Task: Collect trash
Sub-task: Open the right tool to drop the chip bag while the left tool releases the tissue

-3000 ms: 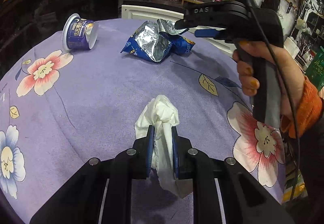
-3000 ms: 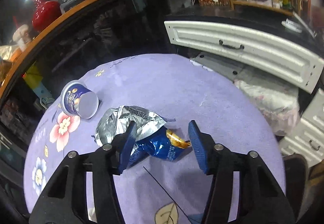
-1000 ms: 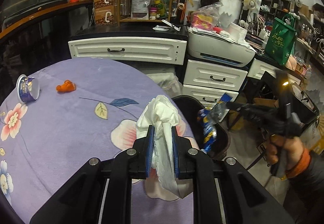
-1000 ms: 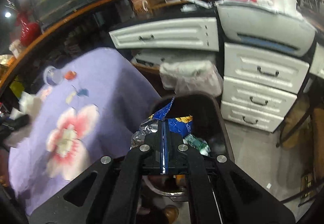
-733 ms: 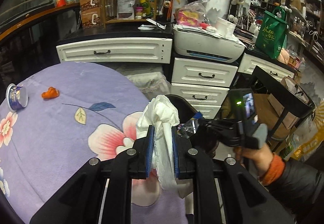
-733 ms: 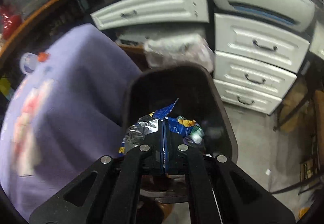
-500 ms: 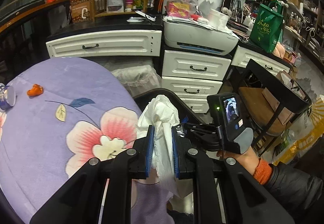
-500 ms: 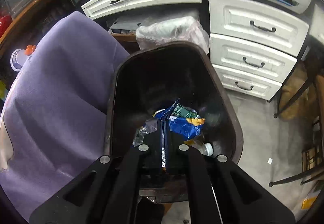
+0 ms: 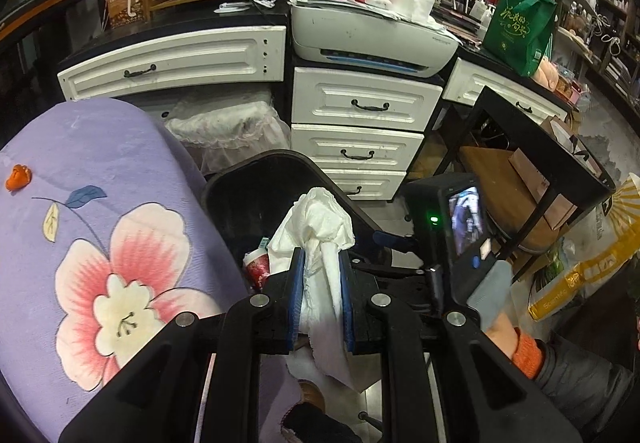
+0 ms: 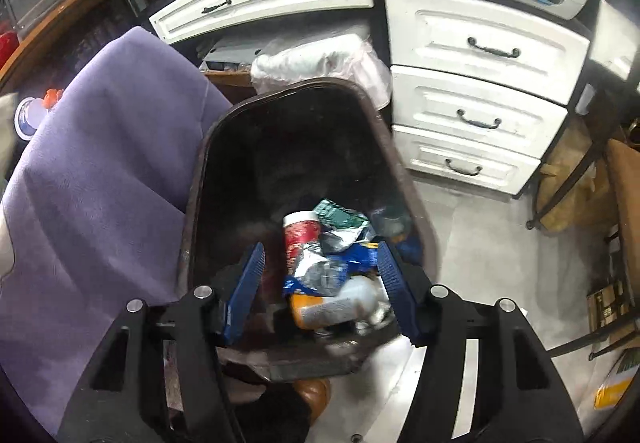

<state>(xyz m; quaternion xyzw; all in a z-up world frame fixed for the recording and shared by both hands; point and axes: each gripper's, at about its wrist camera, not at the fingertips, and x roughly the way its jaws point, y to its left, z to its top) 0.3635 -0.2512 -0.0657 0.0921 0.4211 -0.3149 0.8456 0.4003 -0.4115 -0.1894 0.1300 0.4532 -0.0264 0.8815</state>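
My left gripper (image 9: 322, 255) is shut on a crumpled white tissue (image 9: 320, 231), held above the edge of the purple tablecloth and the dark trash bin (image 9: 256, 179). My right gripper (image 10: 320, 255) hangs over the mouth of the same bin (image 10: 208, 147), jaws opening. The blue-and-silver snack bag (image 10: 332, 263) lies loose below them on the trash, free of the pads, beside a red cup (image 10: 300, 231). A hand holds the right gripper's body (image 9: 452, 243) in the left wrist view. An orange scrap (image 9: 18, 177) and a yogurt cup (image 10: 30, 117) lie on the cloth.
The purple flowered tablecloth (image 9: 100, 203) drapes down left of the bin. White drawers (image 10: 472, 99) and a printer (image 9: 372, 35) stand behind it. A plastic-lined basket (image 9: 228, 131) sits behind the bin. A black-framed stand (image 9: 532, 163) is to the right, over grey floor.
The right gripper sank into the bin mouth and its jaws parted, dropping the snack bag onto the trash. The left gripper carried the tissue rightward from the table toward the bin.
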